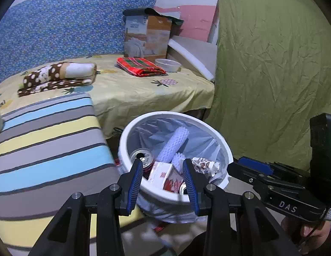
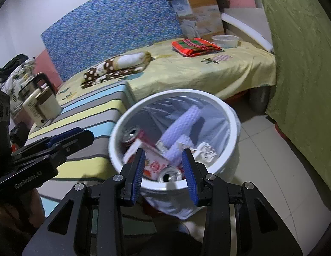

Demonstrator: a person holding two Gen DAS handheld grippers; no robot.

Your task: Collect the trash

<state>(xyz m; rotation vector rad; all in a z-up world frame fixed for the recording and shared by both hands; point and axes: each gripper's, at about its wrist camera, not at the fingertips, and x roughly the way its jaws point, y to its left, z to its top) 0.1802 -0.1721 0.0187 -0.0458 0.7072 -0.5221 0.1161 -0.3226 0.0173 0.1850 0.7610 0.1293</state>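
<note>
Hovering both grippers over the white bin (image 1: 226, 149), I read the scene from left to right. The striped cushion (image 1: 48, 140) lies just beside the bin; the left gripper (image 1: 163, 183) hangs above the near rim, jaws parted and empty. The collected trash sits inside the liner: a drink can (image 1: 142, 154), a red-and-white carton (image 1: 163, 171), a lilac foam roll (image 1: 176, 143) and crumpled paper (image 1: 204, 165). The right gripper (image 2: 163, 170) also stands partly open with nothing between its pads.

Risk, as I judge it: either claw dropping lower could catch the rim or the loose liner (image 2: 218, 119) and tip the light bin, spilling the load.

View differences: only the right wrist view shows the kettle (image 2: 40, 103) on the cushion and a second can (image 2: 170, 176) at the near wall; the left view shows the paper's printed pattern sharply.
</note>
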